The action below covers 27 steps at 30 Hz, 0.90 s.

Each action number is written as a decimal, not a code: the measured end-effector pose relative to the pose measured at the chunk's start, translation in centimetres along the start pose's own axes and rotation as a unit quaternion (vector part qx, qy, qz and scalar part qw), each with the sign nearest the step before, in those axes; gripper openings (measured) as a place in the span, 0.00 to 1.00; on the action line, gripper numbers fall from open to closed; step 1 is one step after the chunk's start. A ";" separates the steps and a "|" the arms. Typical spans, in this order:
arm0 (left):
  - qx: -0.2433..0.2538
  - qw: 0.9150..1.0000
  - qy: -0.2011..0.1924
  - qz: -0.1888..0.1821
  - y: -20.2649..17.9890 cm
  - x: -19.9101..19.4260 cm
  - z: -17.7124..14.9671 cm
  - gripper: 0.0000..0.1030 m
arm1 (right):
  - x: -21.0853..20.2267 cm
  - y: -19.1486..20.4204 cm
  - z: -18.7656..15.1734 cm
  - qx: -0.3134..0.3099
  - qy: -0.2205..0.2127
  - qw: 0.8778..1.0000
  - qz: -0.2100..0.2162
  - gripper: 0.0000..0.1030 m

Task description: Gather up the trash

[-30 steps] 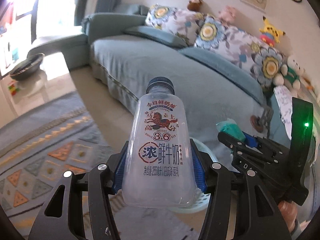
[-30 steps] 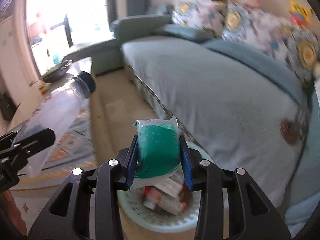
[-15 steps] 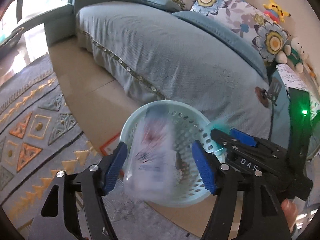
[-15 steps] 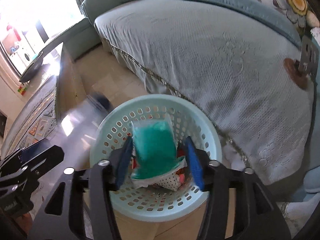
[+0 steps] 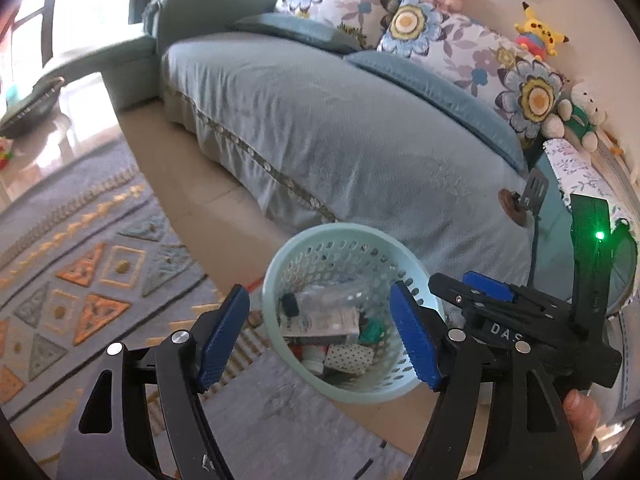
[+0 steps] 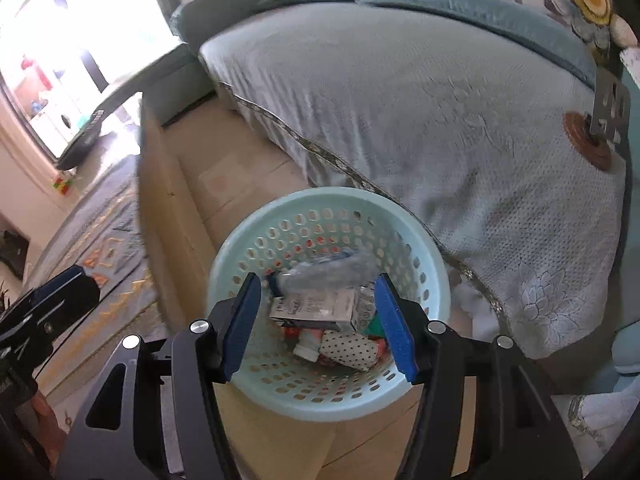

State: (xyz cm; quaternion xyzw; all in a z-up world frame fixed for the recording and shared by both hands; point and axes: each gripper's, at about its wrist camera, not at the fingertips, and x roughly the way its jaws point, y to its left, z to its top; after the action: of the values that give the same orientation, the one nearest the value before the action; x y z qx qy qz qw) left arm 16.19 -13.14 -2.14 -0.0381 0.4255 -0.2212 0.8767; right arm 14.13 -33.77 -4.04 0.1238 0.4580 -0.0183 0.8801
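Both tools hang over the pale green basket [image 6: 424,248], which sits on the floor just beside the sofa [image 5: 340,128]. The left tool [image 5: 320,336] and the right tool [image 6: 316,324] are spread wide with nothing between their blue pads. The trash, a clear bottle [image 6: 332,272] atop a small carton [image 6: 316,312] (and some wrappers), lies inside, presumably dropped from directly above so nothing misses.
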 end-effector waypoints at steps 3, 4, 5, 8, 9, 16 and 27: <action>0.004 1.000 -0.017 0.011 0.4 -2.8 -0.3 0.68 | -2.2 1.6 -0.7 -0.018 -0.020 1.000 0.004 0.56; 0.005 1.000 -0.022 0.016 0.5 -3.7 -0.4 0.68 | -3.2 2.1 -1.1 -0.024 -0.031 0.999 0.004 0.59; 0.004 0.999 -0.030 0.019 0.6 -4.7 -0.6 0.68 | -4.1 2.7 -1.5 -0.030 -0.043 0.999 0.002 0.60; -0.002 0.998 -0.057 0.021 1.1 -8.1 -1.4 0.68 | -6.6 4.1 -2.9 -0.045 -0.078 0.996 -0.003 0.61; 0.000 0.997 -0.072 0.023 1.3 -9.4 -1.8 0.69 | -7.9 4.8 -3.7 -0.051 -0.103 0.993 -0.007 0.61; 0.042 0.984 -0.161 0.061 2.3 -14.8 -4.9 0.79 | -12.6 7.8 -8.2 -0.035 -0.192 0.981 0.011 0.70; -0.002 0.983 -0.161 0.083 6.9 -16.4 -10.1 0.79 | -12.1 9.3 -13.2 -0.013 -0.189 0.979 -0.076 0.71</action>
State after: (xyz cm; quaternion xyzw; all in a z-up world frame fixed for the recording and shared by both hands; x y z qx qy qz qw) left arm 2.07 1.22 1.68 -0.0392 0.2804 -0.1377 0.9491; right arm -2.12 -22.59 0.37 0.0718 0.2920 -0.1020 0.9483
